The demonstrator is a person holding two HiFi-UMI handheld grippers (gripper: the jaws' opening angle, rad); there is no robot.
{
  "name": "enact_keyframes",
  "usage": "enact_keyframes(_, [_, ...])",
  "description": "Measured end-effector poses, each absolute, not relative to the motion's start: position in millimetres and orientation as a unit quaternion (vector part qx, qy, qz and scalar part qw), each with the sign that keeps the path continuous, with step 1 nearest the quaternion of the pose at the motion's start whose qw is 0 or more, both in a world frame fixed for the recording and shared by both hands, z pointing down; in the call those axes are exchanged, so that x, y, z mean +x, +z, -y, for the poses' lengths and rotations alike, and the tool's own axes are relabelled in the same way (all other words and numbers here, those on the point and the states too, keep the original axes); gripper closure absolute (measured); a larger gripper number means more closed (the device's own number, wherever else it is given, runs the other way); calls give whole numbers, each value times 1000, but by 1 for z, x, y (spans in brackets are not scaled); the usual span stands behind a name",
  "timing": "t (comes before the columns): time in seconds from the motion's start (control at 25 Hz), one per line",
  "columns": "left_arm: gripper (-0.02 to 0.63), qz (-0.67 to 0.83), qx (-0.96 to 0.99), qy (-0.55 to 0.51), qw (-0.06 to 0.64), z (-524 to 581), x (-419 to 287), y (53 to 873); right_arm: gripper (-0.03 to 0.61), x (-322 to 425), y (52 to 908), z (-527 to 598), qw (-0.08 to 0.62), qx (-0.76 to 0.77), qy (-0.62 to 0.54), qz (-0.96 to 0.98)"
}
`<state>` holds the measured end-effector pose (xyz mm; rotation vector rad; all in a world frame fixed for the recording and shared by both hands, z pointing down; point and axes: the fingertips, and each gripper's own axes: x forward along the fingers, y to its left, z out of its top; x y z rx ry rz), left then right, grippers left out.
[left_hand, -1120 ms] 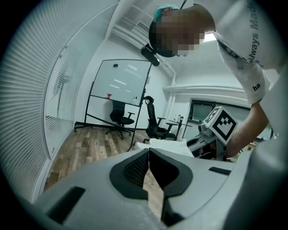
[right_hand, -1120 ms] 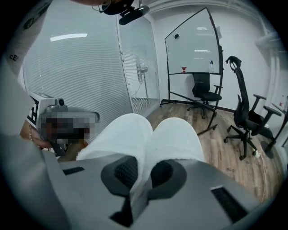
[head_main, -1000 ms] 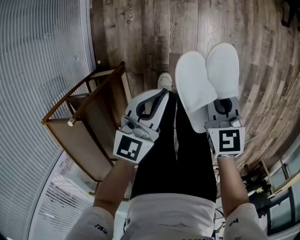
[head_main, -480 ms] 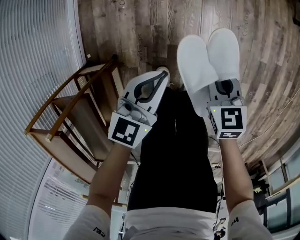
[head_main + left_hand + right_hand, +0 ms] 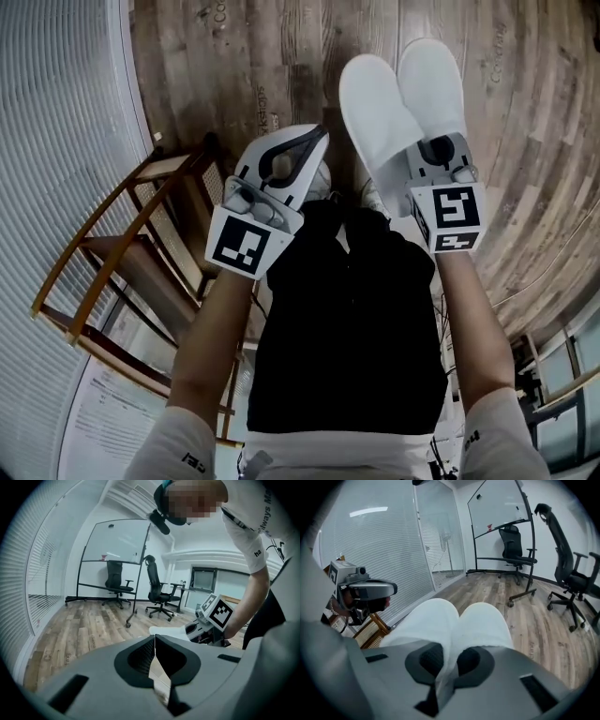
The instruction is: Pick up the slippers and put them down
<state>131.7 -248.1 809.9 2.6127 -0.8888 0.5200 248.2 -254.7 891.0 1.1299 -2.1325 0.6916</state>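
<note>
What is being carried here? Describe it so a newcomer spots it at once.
In the head view, find the wood-plank floor at the top, then the right gripper on the picture's right. Jutting ahead of it is a pair of white slippers, side by side, pinched in its shut jaws. They are the only soft, plain white shapes there; the left gripper holds nothing.

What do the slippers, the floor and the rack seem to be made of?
The slippers: soft white cloth, matte, no shine, perhaps terry. The floor: wood-grain planks with mild sheen, wood or laminate. The rack: brown wood, judging by its rails.
</note>
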Motion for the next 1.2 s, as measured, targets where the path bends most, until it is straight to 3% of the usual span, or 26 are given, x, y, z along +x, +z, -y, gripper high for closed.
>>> enact_keyframes(0.44, [601,296,927,182,141,291,129,925,546,235,1011,291,301,387,248,836])
enact_keyframes(0.84, [600,295,921,183,178,305,126,1043,546,248,1119,297,324,343,220,854])
enact_keyframes(1.2, [600,298,915,176,207,287,131,1100,546,233,1180,296,325,342,233,850])
